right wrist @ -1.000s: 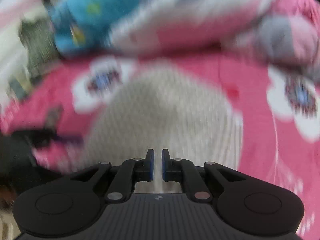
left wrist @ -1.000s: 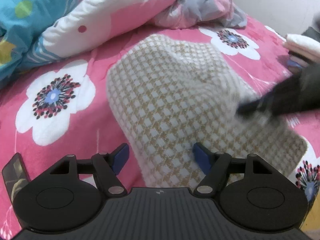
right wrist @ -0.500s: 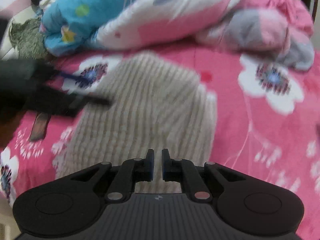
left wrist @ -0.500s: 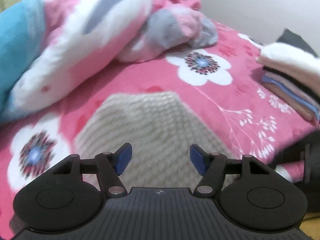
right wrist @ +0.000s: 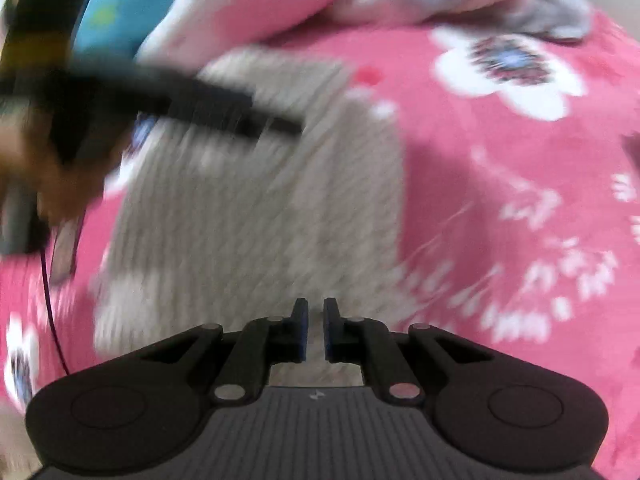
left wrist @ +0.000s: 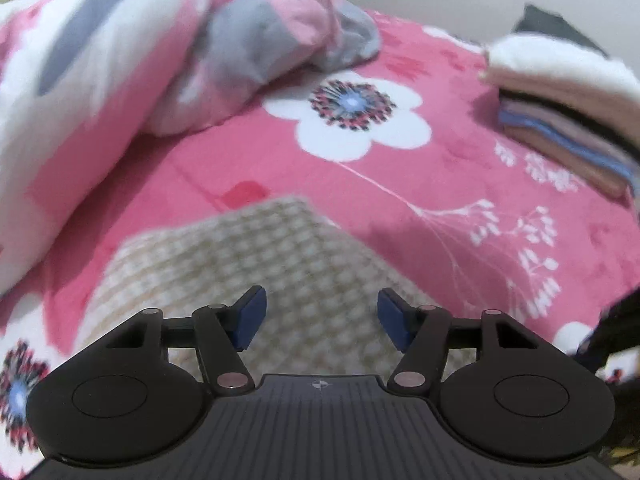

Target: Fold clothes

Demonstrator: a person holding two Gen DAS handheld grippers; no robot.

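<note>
A beige checked knit garment (left wrist: 256, 264) lies folded flat on the pink flowered bed cover (left wrist: 460, 184). It also shows blurred in the right wrist view (right wrist: 256, 208). My left gripper (left wrist: 318, 316) is open and empty, just above the garment's near part. My right gripper (right wrist: 312, 330) is shut with nothing visible between its pads, over the garment's near edge. In the right wrist view the left gripper (right wrist: 240, 112) shows as a dark blurred shape over the garment's far left side.
A stack of folded clothes (left wrist: 560, 120) with a white fluffy one on top sits at the right on the bed. A bunched pink and white duvet (left wrist: 100, 80) lies along the back, and a blue blanket (right wrist: 108, 12) at the back left.
The left gripper has swung right and drawn back over the garment, staying open. The right gripper has moved closer along the garment's near edge, still shut. Both views are motion blurred.
</note>
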